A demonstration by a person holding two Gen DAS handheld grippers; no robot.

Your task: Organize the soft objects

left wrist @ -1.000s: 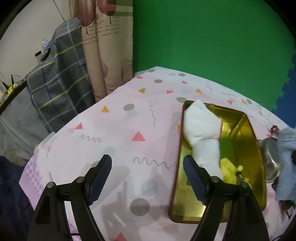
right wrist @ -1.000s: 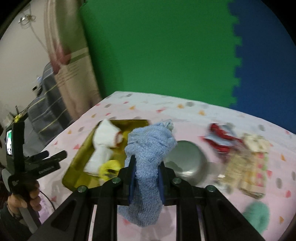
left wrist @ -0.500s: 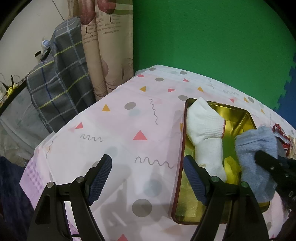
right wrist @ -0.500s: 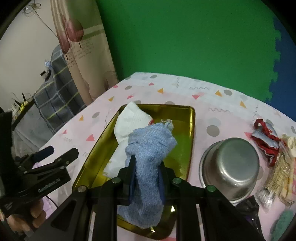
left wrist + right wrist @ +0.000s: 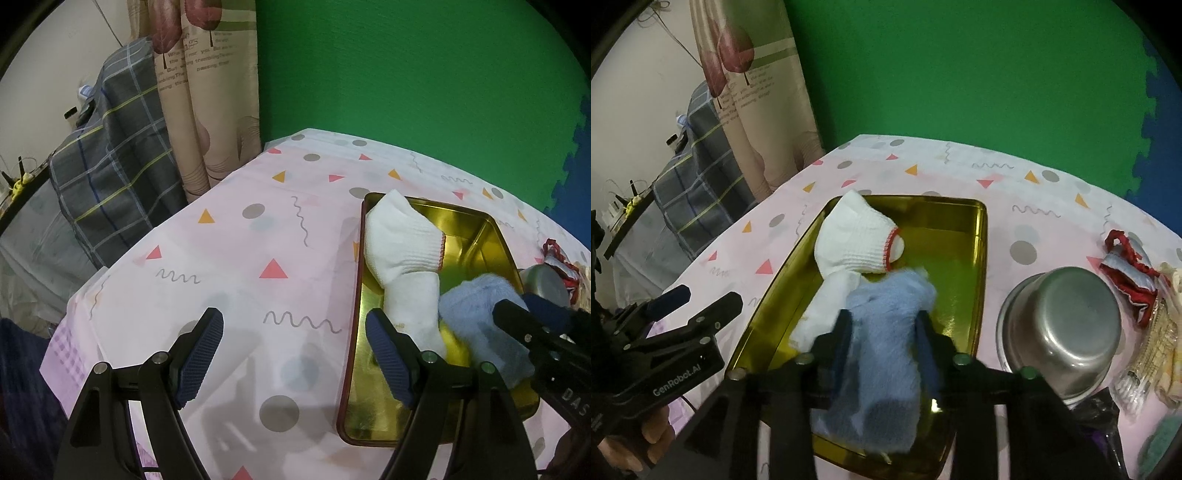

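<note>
Right claw (image 5: 884, 328): jaws a moderate gap apart, fluffy blue sock (image 5: 882, 332) between the fingers, lying in the gold tray (image 5: 979, 258); blur leaves actual pinch unclear. Sock's lower end drapes toward the tray's near rim. White sock (image 5: 857, 243) with red cuff trim lies in the tray's far-left part, touching the blue one. Steel bowl (image 5: 1067, 325) stands just right of the tray. Left claw (image 5: 295, 354): wide open, empty, over the pink patterned surface (image 5: 240, 258) left of the tray.

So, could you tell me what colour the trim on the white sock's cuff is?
Red, clearest on the white sock in the right wrist view.
</note>
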